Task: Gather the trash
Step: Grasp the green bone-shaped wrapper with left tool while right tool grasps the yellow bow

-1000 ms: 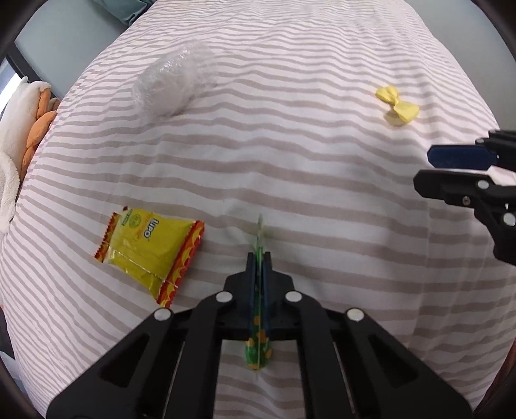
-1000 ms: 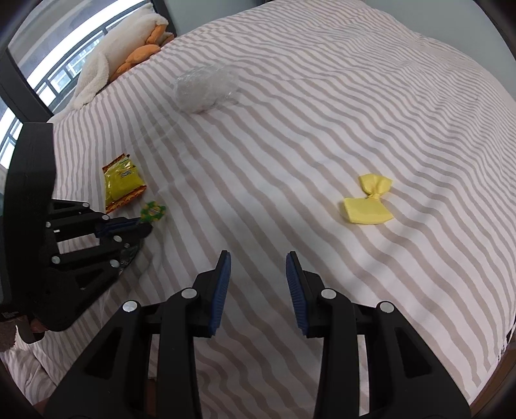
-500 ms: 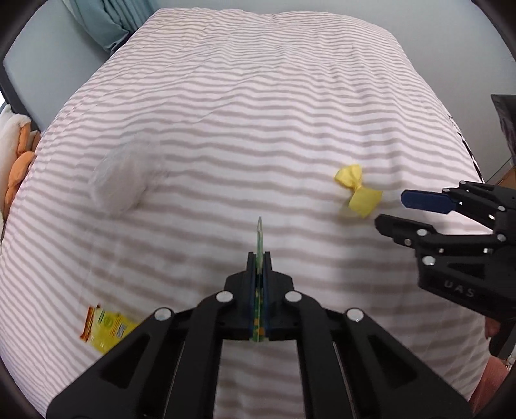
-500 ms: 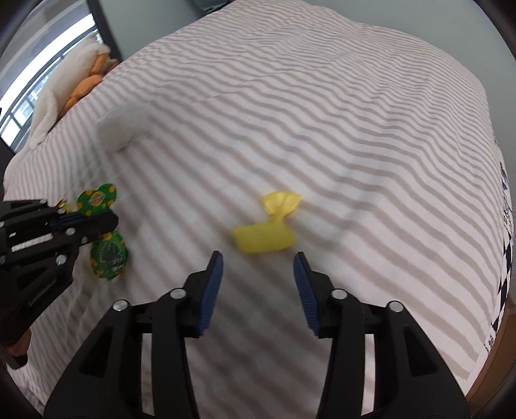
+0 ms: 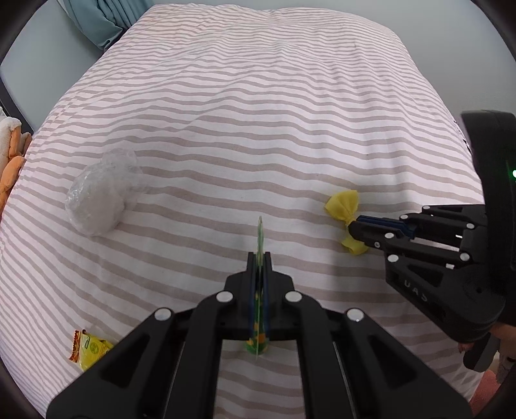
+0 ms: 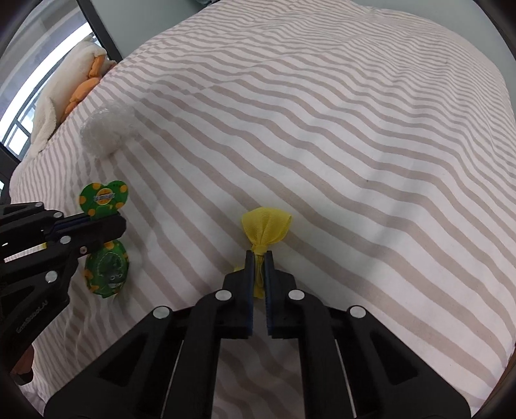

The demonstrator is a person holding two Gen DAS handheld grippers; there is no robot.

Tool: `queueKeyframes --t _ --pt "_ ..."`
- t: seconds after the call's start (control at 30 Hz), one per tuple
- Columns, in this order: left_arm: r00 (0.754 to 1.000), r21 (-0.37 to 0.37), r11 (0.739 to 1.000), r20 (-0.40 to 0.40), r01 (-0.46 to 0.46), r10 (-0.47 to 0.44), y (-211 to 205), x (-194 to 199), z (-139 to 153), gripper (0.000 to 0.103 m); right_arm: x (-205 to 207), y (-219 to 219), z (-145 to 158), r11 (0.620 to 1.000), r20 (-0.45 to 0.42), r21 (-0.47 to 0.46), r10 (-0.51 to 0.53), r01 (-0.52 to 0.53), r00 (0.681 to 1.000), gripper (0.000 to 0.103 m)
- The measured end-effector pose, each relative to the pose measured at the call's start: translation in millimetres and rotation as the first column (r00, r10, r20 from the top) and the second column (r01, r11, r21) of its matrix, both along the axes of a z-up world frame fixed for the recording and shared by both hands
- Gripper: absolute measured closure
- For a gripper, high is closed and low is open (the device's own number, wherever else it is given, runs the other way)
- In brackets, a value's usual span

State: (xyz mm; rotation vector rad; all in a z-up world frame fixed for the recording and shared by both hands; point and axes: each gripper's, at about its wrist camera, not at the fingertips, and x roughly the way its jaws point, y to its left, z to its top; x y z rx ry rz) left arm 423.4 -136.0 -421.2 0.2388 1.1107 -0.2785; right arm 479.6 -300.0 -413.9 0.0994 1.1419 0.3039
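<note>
My left gripper [image 5: 259,258] is shut on a flat green wrapper with orange dots [image 5: 260,235], held edge-on above the striped bed; the right wrist view shows the same green wrapper [image 6: 104,199] pinched by that left gripper [image 6: 119,222]. My right gripper [image 6: 259,258] is shut on the knot of a yellow ribbon bow [image 6: 266,225] lying on the cover. In the left wrist view the yellow bow [image 5: 343,204] sits at the right gripper's [image 5: 353,227] tips. A crumpled clear plastic ball [image 5: 100,203] lies at the left, and a yellow snack packet [image 5: 88,349] near the bed's front edge.
The striped bed cover [image 5: 258,112] fills both views. A plush toy in white and orange [image 6: 71,83] lies by the window at the far left. A teal curtain [image 5: 96,19] hangs behind the bed. The clear plastic ball [image 6: 106,132] lies close to the plush toy.
My right gripper came down over the yellow bow and closed on its knot. My left gripper, still holding the green wrapper, drew back from the snack packet, which now lies low at the left.
</note>
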Motion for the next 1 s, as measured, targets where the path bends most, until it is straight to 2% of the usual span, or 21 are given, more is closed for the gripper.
queueKeyframes --t 0.2,0.33,0.5,0.8,1.0 --pt "1.0 -0.051 0.999 -0.024 0.01 -0.011 -9 -6 16 0.099 -23 -16 27 1.0 0.011 0.018 -0.01 0.01 1.0 0.099" --pt "0.998 -0.067 0.996 -0.035 0.057 -0.06 -29 -14 29 0.099 -44 -34 44 0.999 0.017 0.018 -0.043 0.042 0.999 0.099" --pt "0.988 -0.103 0.985 -0.056 0.14 -0.146 -63 -28 50 0.099 -72 -64 69 0.99 0.002 0.018 -0.138 0.138 0.99 0.099" --pt "0.945 -0.178 0.939 -0.091 0.294 -0.313 -123 -61 81 0.099 -136 -120 105 0.954 0.017 -0.006 -0.299 0.3 0.954 0.099" --pt "0.904 -0.162 0.904 -0.105 0.396 -0.415 -159 -88 94 0.099 -181 -155 127 0.894 0.034 0.024 -0.448 0.447 0.894 0.099"
